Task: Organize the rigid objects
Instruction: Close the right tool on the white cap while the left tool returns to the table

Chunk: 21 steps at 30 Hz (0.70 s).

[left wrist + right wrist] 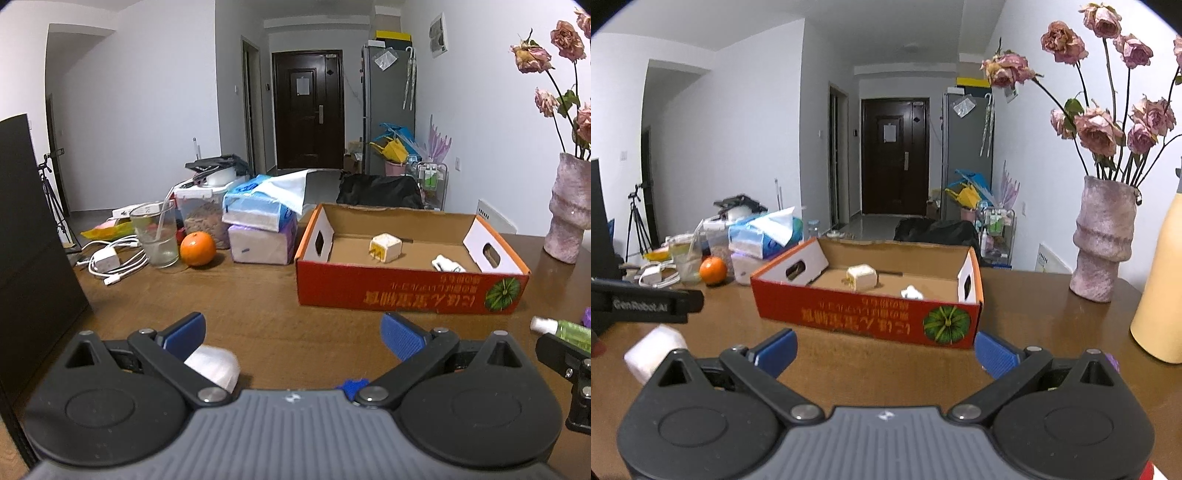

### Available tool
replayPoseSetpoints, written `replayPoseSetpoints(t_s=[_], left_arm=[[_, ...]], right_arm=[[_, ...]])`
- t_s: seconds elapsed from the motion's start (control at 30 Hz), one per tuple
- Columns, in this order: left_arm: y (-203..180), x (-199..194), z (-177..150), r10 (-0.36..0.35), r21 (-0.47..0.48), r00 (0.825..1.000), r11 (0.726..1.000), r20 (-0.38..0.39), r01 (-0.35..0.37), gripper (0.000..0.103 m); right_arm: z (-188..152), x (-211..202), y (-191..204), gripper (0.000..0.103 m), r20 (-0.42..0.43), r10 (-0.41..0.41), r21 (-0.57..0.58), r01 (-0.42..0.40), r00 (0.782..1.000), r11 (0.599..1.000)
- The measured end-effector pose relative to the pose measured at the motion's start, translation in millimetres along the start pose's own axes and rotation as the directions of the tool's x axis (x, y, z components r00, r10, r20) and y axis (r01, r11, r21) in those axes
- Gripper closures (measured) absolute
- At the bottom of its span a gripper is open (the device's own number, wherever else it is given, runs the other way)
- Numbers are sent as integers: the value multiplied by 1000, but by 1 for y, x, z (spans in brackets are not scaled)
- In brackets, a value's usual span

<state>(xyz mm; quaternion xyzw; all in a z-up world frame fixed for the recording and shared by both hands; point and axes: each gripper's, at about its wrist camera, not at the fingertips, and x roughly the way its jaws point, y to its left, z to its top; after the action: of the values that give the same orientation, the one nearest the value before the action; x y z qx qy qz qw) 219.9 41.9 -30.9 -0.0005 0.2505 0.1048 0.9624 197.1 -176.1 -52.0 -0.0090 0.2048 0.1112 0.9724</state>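
Observation:
A red cardboard box (406, 291) (871, 317) sits open on the brown table, holding a cream plug adapter (385, 248) (862, 277) and a small white item (447, 264) (911, 293). My left gripper (293, 336) is open over bare table, short of the box. A white rounded object (216, 363) (653, 350) lies under its left finger. A small blue piece (352, 384) shows just below it. My right gripper (884, 349) is open too, close to the box's front wall. A green bottle with a white cap (561, 328) lies at the right, beside the right gripper's body.
On the left stand a glass (155, 234), an orange (197, 249) (713, 270), tissue packs (260, 229), a white charger with cable (107, 260) and a dark panel (33, 236). A pink vase of dried roses (1102, 240) and a yellow container (1160, 288) stand at the right.

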Motion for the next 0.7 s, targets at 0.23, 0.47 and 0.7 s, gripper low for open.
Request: replayPoseSetpoints(t_s=[0.23,0.47,0.7], left_arm=[[14,-7,-17,3,2,999,1000,-34,-3,0],[23,-7,-31,6,4,998,1000,-69,-6,0],[27,-7,-40,10,14,996,1000,-88,-9,0]], right_arm=[[-25,2,4,1,-100,-23,-32,20,995,999],[-42,4,7,2,-183,-42,-29,37,982,999],[-55,9,9,6,-249,-34,-18,30,968,999]])
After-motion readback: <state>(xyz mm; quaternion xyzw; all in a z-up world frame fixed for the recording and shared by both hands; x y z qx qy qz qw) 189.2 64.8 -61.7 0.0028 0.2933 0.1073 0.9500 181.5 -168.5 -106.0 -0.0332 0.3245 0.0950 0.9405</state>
